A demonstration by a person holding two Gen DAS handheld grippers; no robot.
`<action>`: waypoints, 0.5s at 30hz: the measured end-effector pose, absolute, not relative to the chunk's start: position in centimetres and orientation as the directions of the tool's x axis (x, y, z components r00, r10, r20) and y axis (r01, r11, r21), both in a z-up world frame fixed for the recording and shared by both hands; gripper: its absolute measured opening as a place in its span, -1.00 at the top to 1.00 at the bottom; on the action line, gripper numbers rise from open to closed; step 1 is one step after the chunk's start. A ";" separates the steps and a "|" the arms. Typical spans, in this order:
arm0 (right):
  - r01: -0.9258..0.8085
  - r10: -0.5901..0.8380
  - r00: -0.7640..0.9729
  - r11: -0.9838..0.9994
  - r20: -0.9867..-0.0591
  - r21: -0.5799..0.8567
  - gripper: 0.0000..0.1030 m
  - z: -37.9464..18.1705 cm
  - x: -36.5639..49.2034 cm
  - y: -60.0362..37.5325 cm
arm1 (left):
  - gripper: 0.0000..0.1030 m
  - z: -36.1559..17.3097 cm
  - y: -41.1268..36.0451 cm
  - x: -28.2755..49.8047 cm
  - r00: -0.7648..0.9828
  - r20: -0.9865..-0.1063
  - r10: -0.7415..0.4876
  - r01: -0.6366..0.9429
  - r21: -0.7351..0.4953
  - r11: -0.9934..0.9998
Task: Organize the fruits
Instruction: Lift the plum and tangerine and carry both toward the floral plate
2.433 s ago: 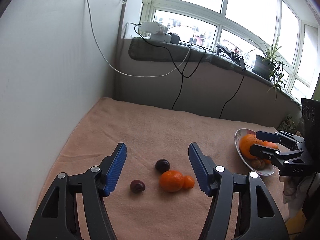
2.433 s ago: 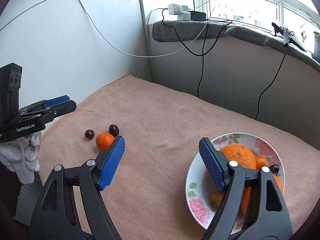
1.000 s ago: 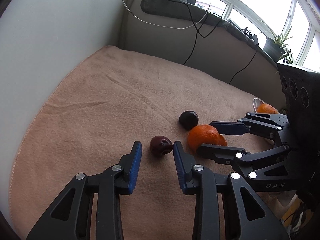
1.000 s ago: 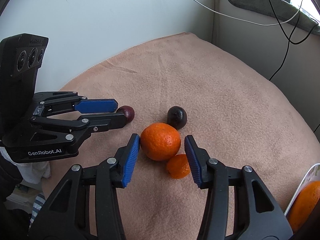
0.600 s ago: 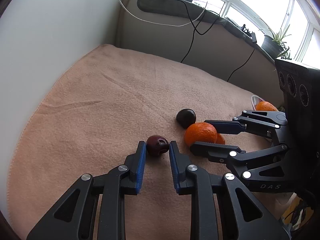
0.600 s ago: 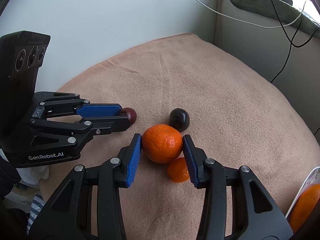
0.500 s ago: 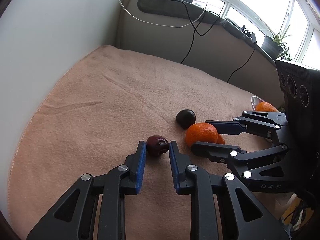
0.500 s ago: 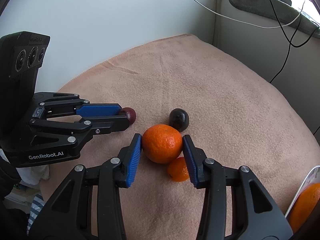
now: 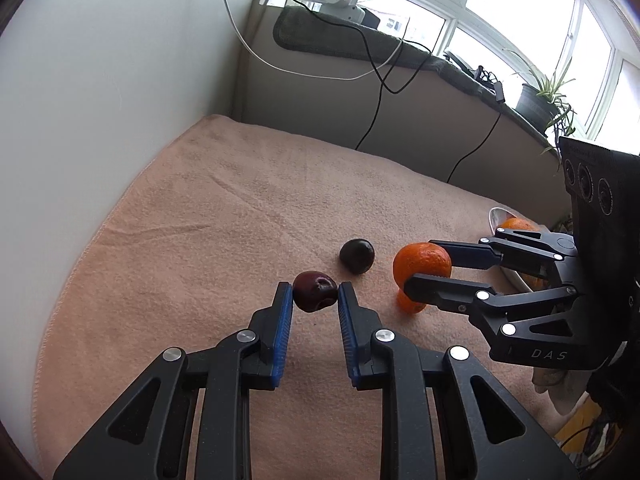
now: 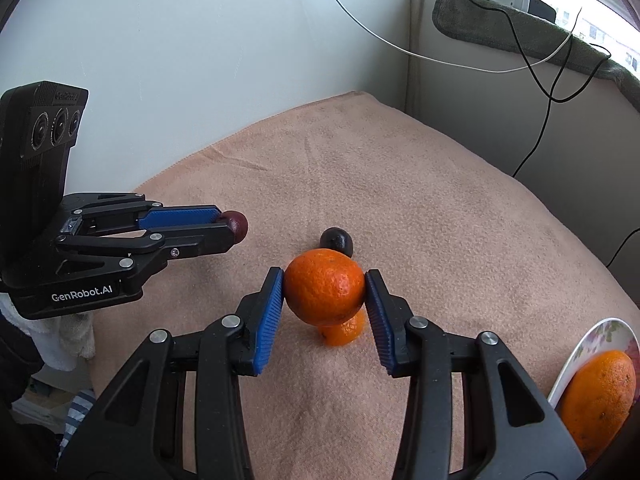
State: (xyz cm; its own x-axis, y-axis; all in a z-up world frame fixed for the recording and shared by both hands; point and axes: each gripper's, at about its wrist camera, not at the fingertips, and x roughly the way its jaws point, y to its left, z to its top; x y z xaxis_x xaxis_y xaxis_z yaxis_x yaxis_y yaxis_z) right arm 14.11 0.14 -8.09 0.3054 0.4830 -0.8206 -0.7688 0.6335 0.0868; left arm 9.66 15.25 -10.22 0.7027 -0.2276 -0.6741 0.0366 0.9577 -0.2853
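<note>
My left gripper [image 9: 315,295] is shut on a dark red plum [image 9: 315,291] and holds it just above the peach cloth; the plum also shows in the right wrist view [image 10: 237,224]. My right gripper [image 10: 324,287] is shut on a large orange [image 10: 324,287], lifted off the cloth; the orange also shows in the left wrist view [image 9: 422,261]. A small orange [image 10: 343,331] lies on the cloth under it. A dark plum [image 10: 337,241] lies just beyond.
A floral bowl [image 10: 580,354] with an orange [image 10: 598,396] in it sits at the right edge of the cloth [image 10: 400,184]. White wall on the left, a sill with cables behind, a potted plant [image 9: 538,96] at the far right.
Both grippers came down to the fruit and closed, the left on the dark red plum, the right on the large orange. Both fruits have since risen off the cloth.
</note>
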 end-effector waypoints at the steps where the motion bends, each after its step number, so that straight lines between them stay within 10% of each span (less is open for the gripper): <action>1: -0.767 0.482 0.313 0.637 -0.818 0.082 0.17 -7.8 14.0 -0.1 | 0.58 -10.0 15.1 9.6 0.706 -0.671 -0.229 0.039 -0.285 0.958; 15: -0.714 0.482 0.421 0.699 -0.769 0.048 0.17 -3.7 13.6 -5.1 | 0.58 -7.2 11.1 8.8 0.732 -0.616 -0.291 0.130 -0.293 0.947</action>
